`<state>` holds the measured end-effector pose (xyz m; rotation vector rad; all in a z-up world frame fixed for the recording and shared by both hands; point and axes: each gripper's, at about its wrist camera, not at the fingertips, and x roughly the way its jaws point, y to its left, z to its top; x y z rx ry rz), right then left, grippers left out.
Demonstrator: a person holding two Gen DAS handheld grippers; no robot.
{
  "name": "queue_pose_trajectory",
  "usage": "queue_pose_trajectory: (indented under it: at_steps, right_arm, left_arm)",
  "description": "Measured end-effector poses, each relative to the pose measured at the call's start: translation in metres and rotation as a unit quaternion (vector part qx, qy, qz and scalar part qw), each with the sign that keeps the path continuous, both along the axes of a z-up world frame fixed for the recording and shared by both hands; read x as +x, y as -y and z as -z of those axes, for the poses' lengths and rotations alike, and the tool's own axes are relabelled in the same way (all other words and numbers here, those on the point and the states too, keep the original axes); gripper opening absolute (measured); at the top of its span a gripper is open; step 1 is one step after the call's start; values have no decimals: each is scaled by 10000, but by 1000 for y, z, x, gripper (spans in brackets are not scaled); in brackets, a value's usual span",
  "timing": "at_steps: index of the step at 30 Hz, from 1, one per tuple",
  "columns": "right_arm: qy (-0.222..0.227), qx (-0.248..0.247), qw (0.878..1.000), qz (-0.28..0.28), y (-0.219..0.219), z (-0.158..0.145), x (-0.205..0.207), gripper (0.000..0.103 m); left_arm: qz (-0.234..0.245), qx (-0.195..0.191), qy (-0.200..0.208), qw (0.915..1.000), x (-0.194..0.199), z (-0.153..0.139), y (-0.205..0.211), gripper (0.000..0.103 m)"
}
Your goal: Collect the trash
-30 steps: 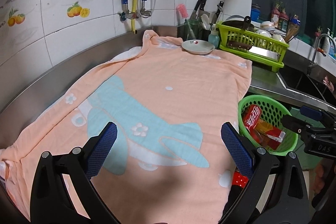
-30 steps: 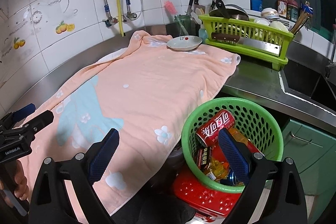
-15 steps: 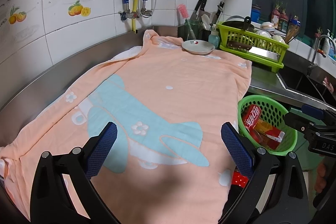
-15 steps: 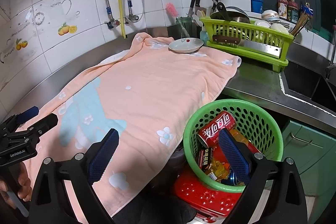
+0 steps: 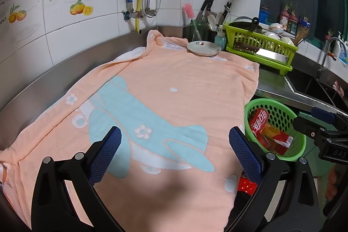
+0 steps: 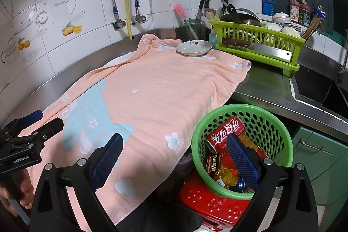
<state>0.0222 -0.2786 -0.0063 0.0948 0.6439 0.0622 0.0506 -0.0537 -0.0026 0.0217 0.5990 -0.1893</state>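
Round green perforated plastic basket, lower right of frame: holds red drink can, wrappers, apparently all the trash. Peach towel with blue airplane print, centre: bare of litter. Left gripper, right gripper: jaws apart, empty.

Left gripper: black angular frame, silver screws, white "GenRobot.AI" lettering on the side.
Right gripper: same black frame, white "DAS" lettering.
Fingers: blue pads with fine grid texture.
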Motion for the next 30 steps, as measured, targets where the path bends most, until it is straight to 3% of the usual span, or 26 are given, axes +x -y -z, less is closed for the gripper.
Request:
queue_pose_trajectory:
  at_steps: [30]
  right_arm:
    - [6, 17, 10000, -25, -5, 1, -1, 93]
  left_arm:
    - [-112, -126, -8, 9999, 3, 4, -4, 98]
